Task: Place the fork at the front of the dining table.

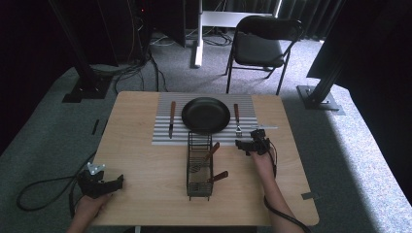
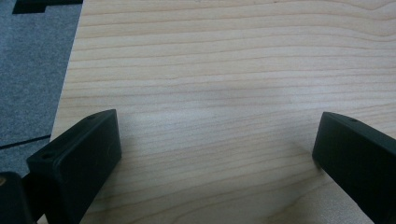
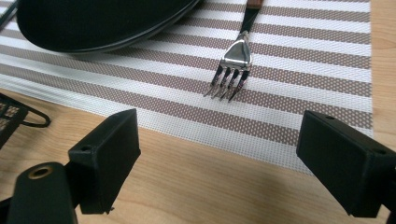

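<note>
- Fork (image 3: pixel 233 70): lies flat on the striped placemat (image 3: pixel 299 60), just to the right of the black plate (image 3: pixel 93 21), wooden handle pointing away from the person and tines toward the near edge of the mat. In the high view the fork (image 1: pixel 237 119) sits between the plate (image 1: pixel 206 115) and the mat's right border.
- Right gripper (image 1: pixel 250 144): held just off the near right corner of the placemat (image 1: pixel 163 136), close to the fork's tines but not touching them. In the right gripper view its jaws stand wide apart with nothing between them; the tines lie beyond the gap.
- Left gripper (image 1: pixel 108 183): rests near the table's near left corner, well apart from the place setting. The left gripper view shows its jaws spread wide over bare wood, gripping nothing.
- Knife (image 1: pixel 171 119): lies on the mat to the left of the plate, parallel to the fork.
- Wire basket (image 1: pixel 199 167): stands on the table (image 1: pixel 141 165) just in front of the mat; two wooden-handled utensils (image 1: pixel 214 162) lean in it.
- Folding chair (image 1: pixel 260 48): stands on the carpet beyond the table.
</note>
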`<state>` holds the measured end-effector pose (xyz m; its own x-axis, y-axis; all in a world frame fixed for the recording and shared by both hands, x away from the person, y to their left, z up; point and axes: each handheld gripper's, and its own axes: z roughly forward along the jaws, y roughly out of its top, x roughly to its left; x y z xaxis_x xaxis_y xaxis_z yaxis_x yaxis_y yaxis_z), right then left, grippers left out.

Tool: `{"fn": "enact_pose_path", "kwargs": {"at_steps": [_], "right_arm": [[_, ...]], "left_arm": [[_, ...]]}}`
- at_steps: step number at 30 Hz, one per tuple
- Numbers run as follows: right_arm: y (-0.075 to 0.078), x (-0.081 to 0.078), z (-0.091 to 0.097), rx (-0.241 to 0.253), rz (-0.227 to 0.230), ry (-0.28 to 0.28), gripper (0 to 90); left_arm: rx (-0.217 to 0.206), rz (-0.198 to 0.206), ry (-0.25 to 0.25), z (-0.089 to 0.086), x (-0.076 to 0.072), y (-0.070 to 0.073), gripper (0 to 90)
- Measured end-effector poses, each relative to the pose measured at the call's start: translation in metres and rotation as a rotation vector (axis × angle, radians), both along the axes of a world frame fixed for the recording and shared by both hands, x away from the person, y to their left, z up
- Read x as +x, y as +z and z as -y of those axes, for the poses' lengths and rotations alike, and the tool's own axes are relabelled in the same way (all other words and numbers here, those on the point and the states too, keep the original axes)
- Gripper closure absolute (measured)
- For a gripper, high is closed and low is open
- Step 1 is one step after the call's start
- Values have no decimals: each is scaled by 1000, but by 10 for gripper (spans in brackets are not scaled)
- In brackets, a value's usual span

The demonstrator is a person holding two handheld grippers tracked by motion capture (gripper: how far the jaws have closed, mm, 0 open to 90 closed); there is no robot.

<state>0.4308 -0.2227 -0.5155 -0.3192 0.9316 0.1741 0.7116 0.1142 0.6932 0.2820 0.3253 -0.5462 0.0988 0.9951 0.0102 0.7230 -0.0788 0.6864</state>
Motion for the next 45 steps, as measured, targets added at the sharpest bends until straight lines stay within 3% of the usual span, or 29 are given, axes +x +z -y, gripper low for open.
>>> {"fn": "enact_pose_path", "kwargs": {"at_steps": [2,7,12,22,38,45], "right_arm": [[0,-5,2,8,20,-5,127],[-3,-15,9,3,21,-20,126],[-8,-29,17,-30,47,-37,125],[-19,-56,34,-46,46,-82,125],[-23,-93,50,-78,98,-92,124],[-24,-110,69,-71,104,-145,124]], "left_arm": [[0,0,0,0,0,0,10],[0,0,0,0,0,0,10],[0,0,0,0,0,0,10],[0,0,0,0,0,0,10],[0,0,0,0,0,0,10],[0,0,0,0,0,0,10]]}}
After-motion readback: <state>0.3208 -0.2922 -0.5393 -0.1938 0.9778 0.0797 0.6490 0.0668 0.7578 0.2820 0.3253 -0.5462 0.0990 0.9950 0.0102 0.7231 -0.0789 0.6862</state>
